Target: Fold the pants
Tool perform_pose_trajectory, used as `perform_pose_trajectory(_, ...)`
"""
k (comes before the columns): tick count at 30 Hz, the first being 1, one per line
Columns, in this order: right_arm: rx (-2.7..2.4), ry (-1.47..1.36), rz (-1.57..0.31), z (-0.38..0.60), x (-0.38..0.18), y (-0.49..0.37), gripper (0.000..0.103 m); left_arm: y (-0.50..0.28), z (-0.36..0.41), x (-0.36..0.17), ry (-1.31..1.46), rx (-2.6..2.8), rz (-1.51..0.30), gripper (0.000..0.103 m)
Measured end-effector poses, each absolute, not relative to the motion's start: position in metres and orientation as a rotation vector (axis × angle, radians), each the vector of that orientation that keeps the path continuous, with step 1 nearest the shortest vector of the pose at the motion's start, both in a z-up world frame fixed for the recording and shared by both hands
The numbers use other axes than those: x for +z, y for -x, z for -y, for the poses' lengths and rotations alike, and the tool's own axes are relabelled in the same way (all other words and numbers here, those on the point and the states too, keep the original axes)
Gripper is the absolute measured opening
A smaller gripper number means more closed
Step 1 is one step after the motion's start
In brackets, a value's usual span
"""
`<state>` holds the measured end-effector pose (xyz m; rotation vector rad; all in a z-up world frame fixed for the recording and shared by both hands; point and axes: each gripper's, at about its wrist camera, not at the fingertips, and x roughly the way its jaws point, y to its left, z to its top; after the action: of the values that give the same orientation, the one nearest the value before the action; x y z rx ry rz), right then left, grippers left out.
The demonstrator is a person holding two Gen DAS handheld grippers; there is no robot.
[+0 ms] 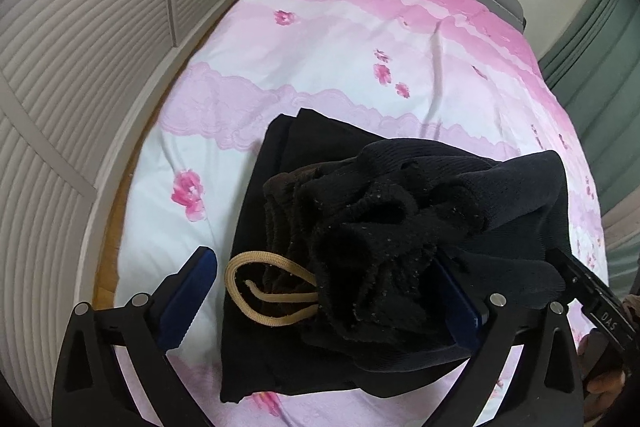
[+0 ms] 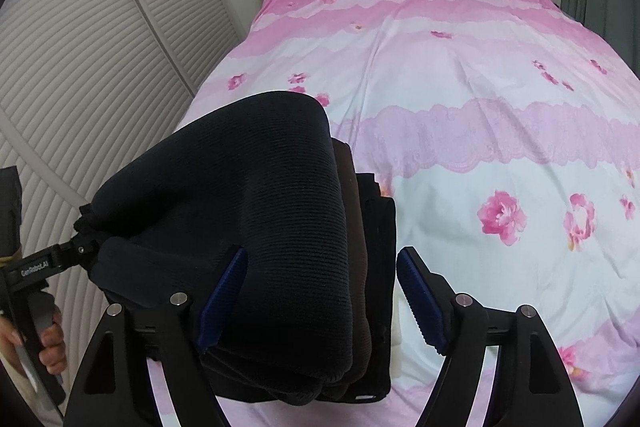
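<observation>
Left wrist view: left gripper [image 1: 320, 303] spread wide, blue pads either side of the bunched waistband [image 1: 360, 251] of the dark pants [image 1: 400, 211], clamped on nothing. Tan drawstring [image 1: 268, 291] looped loose out of the gather, between the fingers. Pants piled on a stack of folded dark clothes [image 1: 276, 163], near the foot edge of the bed [image 1: 320, 39], pink floral cover beneath. Right gripper's black frame [image 1: 600, 303] just visible at the right edge of the bundle.

Right wrist view: right gripper [image 2: 320, 299] also spread wide, left pad [image 2: 224, 303] pressed against the ribbed dark fabric [image 2: 248, 195], right pad [image 2: 420, 303] standing free above the cover; nothing pinched. Pants draped as a rounded hump over the folded stack [image 2: 372, 247], brown layer showing beneath. Left gripper's frame [image 2: 36, 267] at the far side of the hump, hand [image 2: 48, 339] on its grip.

Judged as a late fold or a tidy-up of the waistband end. Best done by closing on the gathered band clear of the drawstring, lifting little, pulling the bunch flat before laying it over, keeping edges square with the stack below. Risk: snagged cord, or dragging the lower garments askew.
</observation>
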<state>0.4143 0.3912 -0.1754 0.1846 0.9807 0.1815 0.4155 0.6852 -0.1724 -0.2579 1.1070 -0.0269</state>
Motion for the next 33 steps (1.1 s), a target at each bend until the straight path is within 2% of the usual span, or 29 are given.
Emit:
perform_pose_trajectory(8,0.167,-0.117,-0.940,-0.400,-0.152,-0.401,0.077,-0.387,-0.665,-0.136,0.197,-0.056,-1.031,0.102)
perform_pose_trajectory(19,0.230,-0.092,-0.866,-0.388,-0.111,-0.366,0.077,-0.327,-0.588,-0.064,0.033,-0.078,-0.861,0.102)
perform_pose_trajectory(24,0.247,-0.061,-0.833,-0.351,-0.081,-0.330,0.078,-0.292,-0.536,-0.031,0.005,-0.046,-0.797,0.103)
perform_pose_trajectory(33,0.215,-0.042,-0.793,-0.232,-0.034,-0.252,0.087,-0.230,-0.425,-0.001,0.054,-0.082,-0.755,0.103)
